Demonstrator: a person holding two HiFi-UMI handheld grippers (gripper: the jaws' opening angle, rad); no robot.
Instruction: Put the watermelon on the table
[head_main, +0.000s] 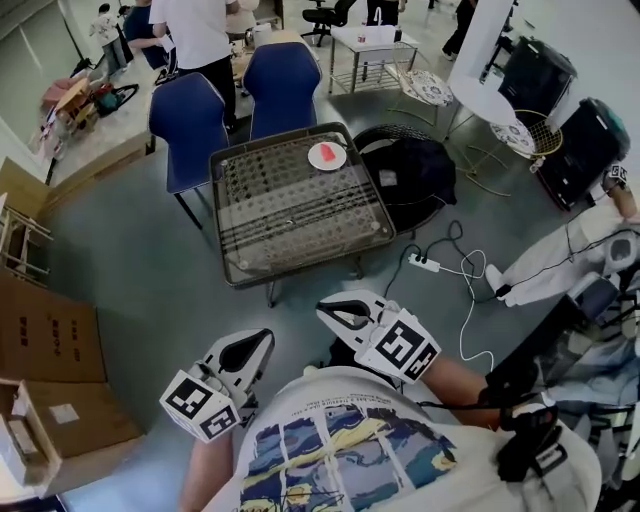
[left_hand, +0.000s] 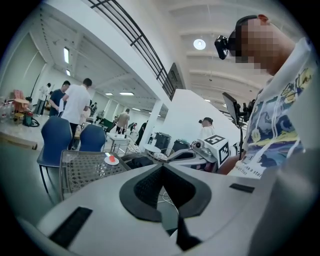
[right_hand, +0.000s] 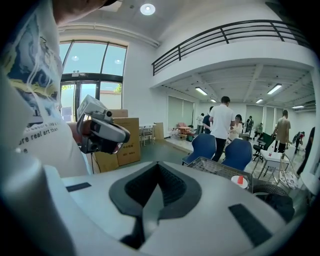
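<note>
Printed shirt (head_main: 340, 440) of the person fills the lower edge of the head view, and both tools are held close against it, on the near side of the table (head_main: 290, 215) and well apart from it. Left gripper (head_main: 266, 338): jaws pressed together at the tips, the dark pads enclosing only a small hollow with nothing in it (confirmed in the left gripper view). Right gripper (head_main: 325, 310): jaws likewise closed tip to tip and empty, with its marker cube turned up towards the camera. The two grippers point roughly towards the table, and neither touches anything.

Watermelon (head_main: 326, 151): a red slice resting on a white plate (head_main: 340, 161), which stands on the table at its far right corner. The table has a dark frame and a mesh-patterned top; apart from the plate its top is bare.

Surroundings, placed from the table: two blue chairs (head_main: 190, 120) stand at its far side, one beside the other. A person in a white top (head_main: 195, 30) stands beyond them. A black bag (head_main: 415, 170) lies just to its right. A white power strip (head_main: 423, 263) with cables lies on the floor off its near right corner. Cardboard boxes (head_main: 50, 345) sit well to its left.
</note>
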